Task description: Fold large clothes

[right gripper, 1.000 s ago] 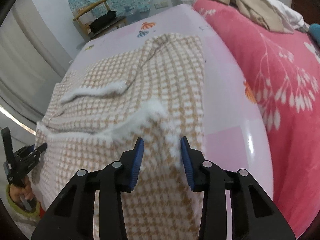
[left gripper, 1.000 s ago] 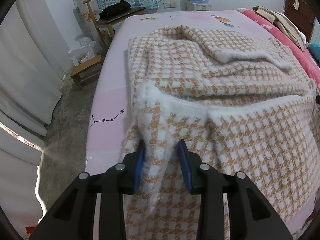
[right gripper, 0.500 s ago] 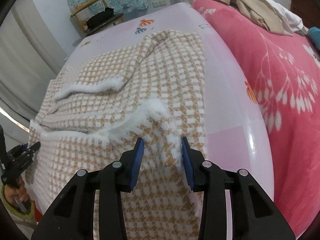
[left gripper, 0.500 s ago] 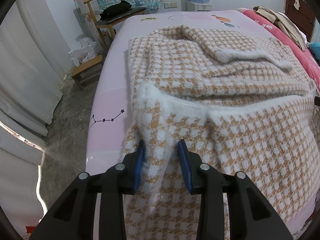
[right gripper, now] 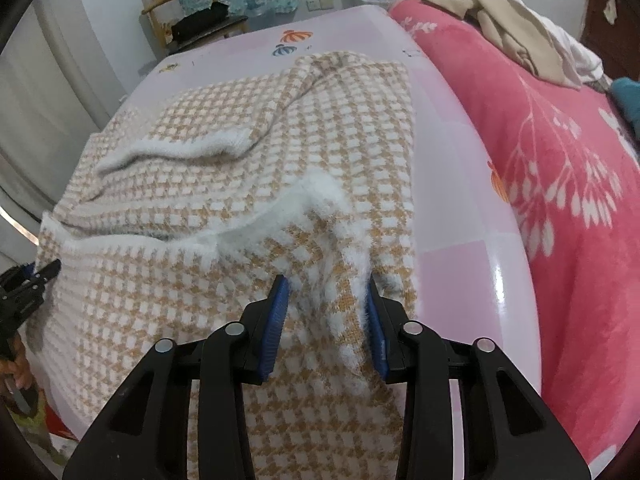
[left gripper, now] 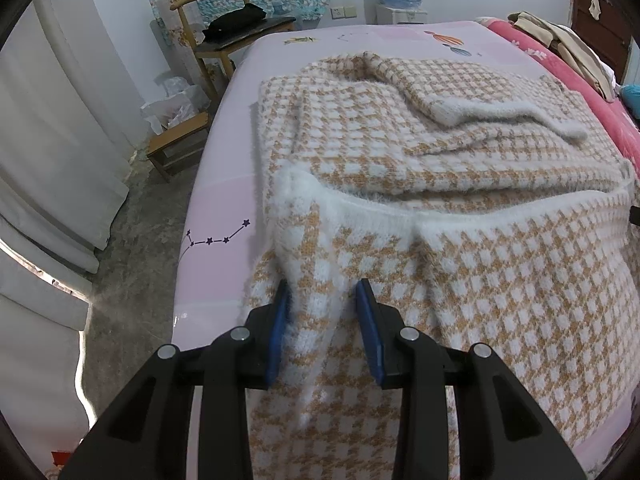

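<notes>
— So, nearest first: what do the two tools have?

— Each has a bunch of the sweater between its blue pads. The left gripper is narrowed onto a raised fold at the near left corner of the garment, knit filling the gap. The right gripper has its jaws closing on the near right corner, fluffy white hem pressed against both pads.

— And where does the sweater lie?

— Spread on the pink sheet of the bed, its near part hanging over the bed's near edge. The white-trimmed hem is lifted between the two grips; beyond it a sleeve with a white cuff lies folded across the body.

— Any writing or labels?

— None I can read. The sheet carries only a star-line drawing near its left edge.

— Farther back?

— A red floral blanket along the bed's right side with beige clothes on it, and a wooden chair past the far left corner.
</notes>
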A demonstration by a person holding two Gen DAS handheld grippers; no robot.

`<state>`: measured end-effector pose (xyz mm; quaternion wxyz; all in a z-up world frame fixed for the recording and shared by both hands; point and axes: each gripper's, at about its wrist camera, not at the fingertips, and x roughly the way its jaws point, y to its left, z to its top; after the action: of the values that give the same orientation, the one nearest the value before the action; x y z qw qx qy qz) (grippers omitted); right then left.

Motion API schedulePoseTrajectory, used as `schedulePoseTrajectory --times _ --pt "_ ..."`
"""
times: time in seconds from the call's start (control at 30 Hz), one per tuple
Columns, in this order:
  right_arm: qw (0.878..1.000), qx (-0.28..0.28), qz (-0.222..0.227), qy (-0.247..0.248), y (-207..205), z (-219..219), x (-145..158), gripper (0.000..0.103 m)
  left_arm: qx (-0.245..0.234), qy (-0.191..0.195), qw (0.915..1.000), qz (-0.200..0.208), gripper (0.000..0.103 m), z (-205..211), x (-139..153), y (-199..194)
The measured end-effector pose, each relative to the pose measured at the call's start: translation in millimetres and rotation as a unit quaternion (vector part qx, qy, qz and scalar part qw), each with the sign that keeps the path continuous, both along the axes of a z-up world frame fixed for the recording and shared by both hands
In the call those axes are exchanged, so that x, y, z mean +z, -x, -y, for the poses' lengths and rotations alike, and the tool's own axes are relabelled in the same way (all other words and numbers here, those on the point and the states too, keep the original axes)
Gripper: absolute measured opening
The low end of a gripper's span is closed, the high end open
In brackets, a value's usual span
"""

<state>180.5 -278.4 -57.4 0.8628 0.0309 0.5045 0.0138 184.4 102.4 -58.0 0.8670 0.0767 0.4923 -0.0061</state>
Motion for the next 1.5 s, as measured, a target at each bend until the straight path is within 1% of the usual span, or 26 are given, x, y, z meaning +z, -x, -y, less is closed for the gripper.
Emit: schedulePoseTrajectory --times 0.07,0.1,0.17,0.23,0.3,0.37,0.43,0.53,0.63,0.7,0.8,0.87,0.9,0.93,0.97,1.03,1.1,1.13,1.2,1.27,1.33,1.4,1.43,1.5 --pt "1.000 0.000 0.001 0.007 2.1 -2.5 -0.1 0.022 0.001 0.001 1.0000 0.001 0.033 -0.1 0.0 0.6" --pt "1.000 -0.001 0.003 0.010 3.8 -3.2 0.5 0.019 0.002 0.002 1.0000 0.003 0.033 -0.5 -0.1 0.5" --pt "1.000 -0.004 0.007 0.011 5.2 -5.1 2.6 0.009 0.007 0.007 0.9999 0.010 0.032 -2.3 0.2 1.9" --pt "1.000 -0.009 0.018 0.008 15.4 -6.5 7.8 0.007 0.007 0.005 0.9996 0.025 0.024 -2.5 2.4 6.6" --pt "0.999 -0.014 0.033 0.008 22.4 -6.8 15.5 0.006 0.004 0.001 0.9993 0.038 0.014 -1.7 5.2 11.4" --pt "0.999 -0.016 0.050 0.009 30.8 -9.4 25.3 0.005 0.000 0.008 0.9982 0.060 0.010 -4.7 14.1 20.7" --pt "0.997 -0.018 0.071 0.013 43.4 -11.7 39.2 0.005 -0.002 0.018 0.9962 0.086 0.009 -9.6 28.1 31.4" --pt "0.993 -0.024 0.110 0.025 61.3 -13.4 63.5 0.005 -0.005 0.023 0.9919 0.125 0.008 -15.0 53.3 46.4" --pt "0.989 -0.030 0.147 0.018 70.5 -12.1 88.1 0.005 -0.003 0.042 0.9864 0.159 0.008 -23.3 82.5 51.5" --pt "0.985 -0.024 0.169 0.015 64.2 -11.7 104.8 0.005 -0.006 0.049 0.9838 0.172 0.008 -24.1 95.1 48.0" --pt "0.980 -0.016 0.195 0.020 44.6 -8.8 121.6 0.005 -0.018 0.055 0.9779 0.201 0.008 -22.9 116.6 30.3" --pt "0.976 -0.011 0.218 0.022 19.6 -5.0 135.2 0.005 -0.022 0.052 0.9722 0.227 0.008 -22.4 132.7 8.3" --pt "0.974 -0.010 0.224 0.023 11.6 -3.2 139.1 0.005 -0.025 0.052 0.9702 0.235 0.008 -21.1 137.6 2.6" --pt "0.972 -0.008 0.235 0.020 -5.5 0.0 145.9 0.005 -0.027 0.049 0.9681 0.244 0.008 -20.0 144.1 -9.6" --pt "0.971 -0.007 0.239 0.016 -12.7 0.9 148.8 0.005 -0.026 0.045 0.9662 0.252 0.008 -19.5 149.7 -23.1" --pt "0.971 -0.007 0.241 0.004 -44.1 7.6 151.5 0.005 -0.028 0.044 0.9646 0.258 0.008 -16.0 154.8 -47.1" --pt "0.973 -0.008 0.231 -0.011 -74.3 14.2 146.8 0.005 -0.029 0.045 0.9674 0.247 0.008 -13.8 151.6 -82.0" --pt "0.975 -0.011 0.220 -0.021 -94.0 19.0 139.8 0.005 -0.030 0.046 0.9695 0.239 0.008 -11.7 147.6 -94.6" --pt "0.981 -0.016 0.190 -0.039 -126.9 26.1 119.6 0.005 -0.031 0.051 0.9754 0.212 0.008 -7.8 134.0 -123.8" --pt "0.986 -0.020 0.159 -0.055 -148.1 29.7 98.7 0.005 -0.024 0.057 0.9830 0.173 0.008 -7.3 111.7 -154.3" --pt "0.990 -0.023 0.129 -0.055 -169.1 31.7 71.5 0.005 -0.015 0.069 0.9889 0.131 0.008 -10.2 84.7 -179.7" --pt "0.993 -0.018 0.108 -0.047 -180.3 29.6 51.4 0.006 -0.007 0.076 0.9919 0.102 0.008 -14.3 64.1 -193.9" --pt "0.995 -0.014 0.095 -0.040 -185.7 28.2 40.1 0.008 -0.004 0.083 0.9930 0.084 0.008 -16.2 52.4 -201.9" --pt "0.996 -0.016 0.080 -0.034 -191.9 29.0 25.3 0.014 0.002 0.094 0.9936 0.063 0.011 -18.5 36.8 -210.0"
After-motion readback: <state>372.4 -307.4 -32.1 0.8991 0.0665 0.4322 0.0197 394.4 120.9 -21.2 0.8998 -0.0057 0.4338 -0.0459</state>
